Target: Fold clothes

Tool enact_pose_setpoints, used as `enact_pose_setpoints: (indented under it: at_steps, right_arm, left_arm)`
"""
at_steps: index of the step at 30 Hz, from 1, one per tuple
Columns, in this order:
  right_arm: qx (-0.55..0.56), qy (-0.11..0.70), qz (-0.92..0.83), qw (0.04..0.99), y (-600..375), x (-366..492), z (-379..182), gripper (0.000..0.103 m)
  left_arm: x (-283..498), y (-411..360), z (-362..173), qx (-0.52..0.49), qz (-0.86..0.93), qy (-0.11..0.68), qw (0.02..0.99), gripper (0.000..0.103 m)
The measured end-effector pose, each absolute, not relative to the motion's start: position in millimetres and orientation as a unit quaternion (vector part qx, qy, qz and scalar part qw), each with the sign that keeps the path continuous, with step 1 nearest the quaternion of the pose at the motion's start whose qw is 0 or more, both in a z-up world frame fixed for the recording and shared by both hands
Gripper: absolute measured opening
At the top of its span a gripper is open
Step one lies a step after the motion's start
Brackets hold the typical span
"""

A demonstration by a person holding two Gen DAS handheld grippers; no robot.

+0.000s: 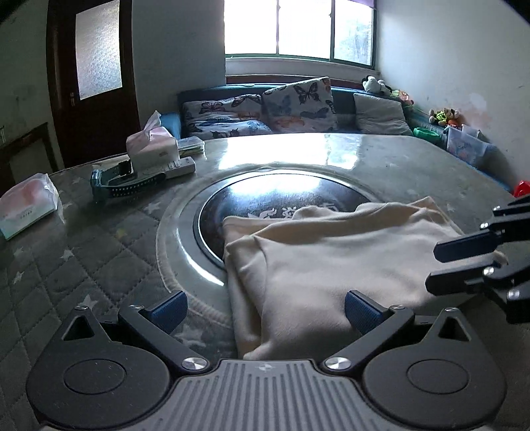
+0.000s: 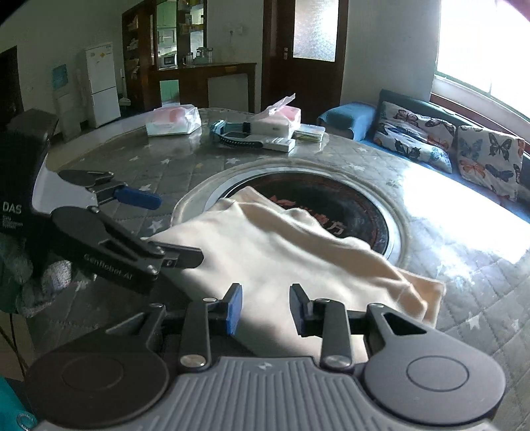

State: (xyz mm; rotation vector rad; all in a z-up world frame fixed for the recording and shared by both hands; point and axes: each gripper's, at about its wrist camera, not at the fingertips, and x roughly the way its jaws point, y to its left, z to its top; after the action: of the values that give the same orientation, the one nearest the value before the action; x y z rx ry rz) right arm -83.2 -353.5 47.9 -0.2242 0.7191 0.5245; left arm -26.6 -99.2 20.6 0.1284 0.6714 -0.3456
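Between the open left gripper fingers lies the cream garment.

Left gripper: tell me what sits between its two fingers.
In the left wrist view, the left gripper is wide open, with the near edge of the cream garment and a strip of quilted table cover between its fingers.

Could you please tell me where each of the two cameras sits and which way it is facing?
Left wrist: on the left tongs, open, facing the window and sofa; right tongs enter at right.
Right wrist: on the right tongs, open, facing the door and fridge; left tongs enter at left.
Shared: cream garment, table, tissue box.
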Motion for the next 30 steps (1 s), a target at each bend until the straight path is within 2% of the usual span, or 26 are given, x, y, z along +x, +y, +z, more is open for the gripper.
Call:
enact_pose_setpoints:
  at_steps: [11,23,30]
  right_arm:
    - [-0.123,0.339,0.239,0.902,-349,-96,23,0.031]
    - [-0.107,0.329,0.217,0.913,-365,-100,47,0.036]
    - [-0.091,0.347,0.193,0.913,-381,-99,35,0.036]
  left_arm:
    - [-29,-100,20,0.062,-0.166,0.331,0.927,0.103]
    - [-34,-111,34,0.061,-0.171,0.322,0.929,0.103]
    - [-37,-128,26,0.086,-0.186,0.325,0.923,0.103]
